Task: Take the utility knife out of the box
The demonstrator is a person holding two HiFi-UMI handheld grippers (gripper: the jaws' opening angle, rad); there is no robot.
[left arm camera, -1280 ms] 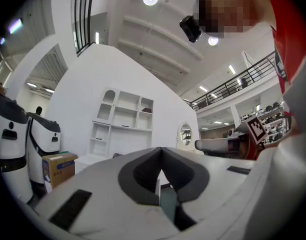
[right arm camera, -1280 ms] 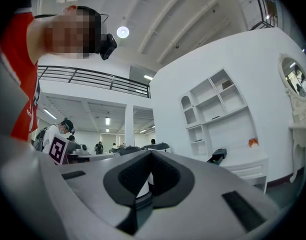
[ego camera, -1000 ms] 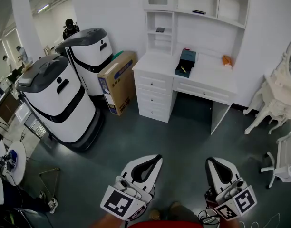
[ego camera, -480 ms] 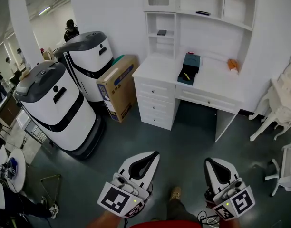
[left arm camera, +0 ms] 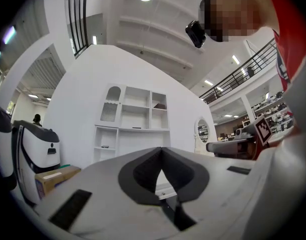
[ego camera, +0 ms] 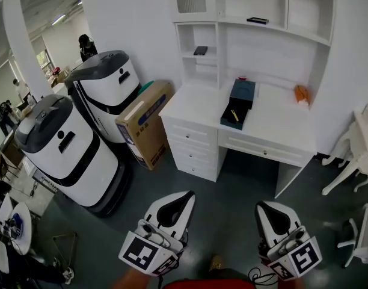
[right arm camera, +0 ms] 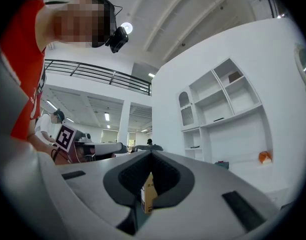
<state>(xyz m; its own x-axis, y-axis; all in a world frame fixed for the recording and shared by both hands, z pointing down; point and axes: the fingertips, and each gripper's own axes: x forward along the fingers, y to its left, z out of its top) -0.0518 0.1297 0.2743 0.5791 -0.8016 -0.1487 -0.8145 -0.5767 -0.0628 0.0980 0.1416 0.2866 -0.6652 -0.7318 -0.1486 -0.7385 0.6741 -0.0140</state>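
The box (ego camera: 238, 104) stands open on the white table (ego camera: 193, 108), well apart from both grippers, its lid tipped up at the back. A thin yellow thing lying in its tray is most likely the utility knife (ego camera: 234, 114). It is too small to be sure.

The left gripper (ego camera: 184, 196) and the right gripper (ego camera: 262, 207) hang low at the bottom of the head view, over the dark floor. Each has its jaws closed tip to tip and holds nothing. What shows through the gaps is only the far room.

The step in hand looks like the approach, with the task itself not begun. To do it well:
- Stand square to the table, clear of the cardboard carton (ego camera: 142, 122) at its left end.
- Open 1 gripper before reaching in.
- Come down over the tray from above and close across the knife's narrow width, near its middle, so it does not tip.
- Rest the other gripper on the box rim, since a light box may lift or slide with the knife.
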